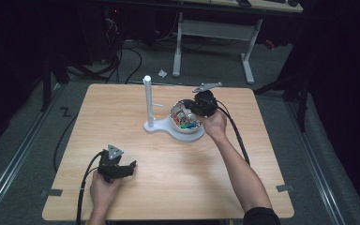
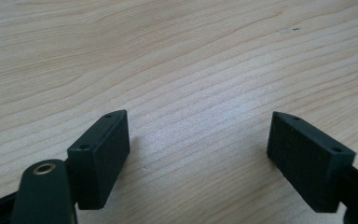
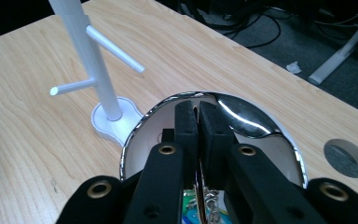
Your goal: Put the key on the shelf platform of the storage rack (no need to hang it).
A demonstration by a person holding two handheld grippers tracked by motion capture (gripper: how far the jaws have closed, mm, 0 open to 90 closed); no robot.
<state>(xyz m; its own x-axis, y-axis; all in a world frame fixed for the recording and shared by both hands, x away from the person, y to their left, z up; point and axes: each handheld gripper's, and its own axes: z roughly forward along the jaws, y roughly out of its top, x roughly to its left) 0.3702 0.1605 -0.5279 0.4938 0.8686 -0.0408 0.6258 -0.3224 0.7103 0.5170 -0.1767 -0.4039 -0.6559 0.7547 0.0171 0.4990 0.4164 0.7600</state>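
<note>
**A:** Why's the right gripper (image 1: 198, 108) dipped into the bowl (image 1: 191, 132)? Its jaws look pressed together. I'd guess it's pinching something thin out of that colourful clutter, but I can't tell what.

**B:** Yeah, the bowl sits mid-table just beside the white stand (image 1: 147, 101), probably where stuff gets hung. The left gripper (image 1: 122, 168) rests near the front edge, jaws wide apart, nothing between them. It's a pale wood table (image 1: 122, 140) in a dark room with cables on the floor.

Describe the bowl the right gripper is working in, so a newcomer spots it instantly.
On the wooden table, find the white stand with an upright post and side pegs near the centre. The bowl sits on the stand's base, right of the post. It is the one shiny chrome-rimmed item, white inside, holding small colourful pieces, with the right gripper dipped into it.
</note>
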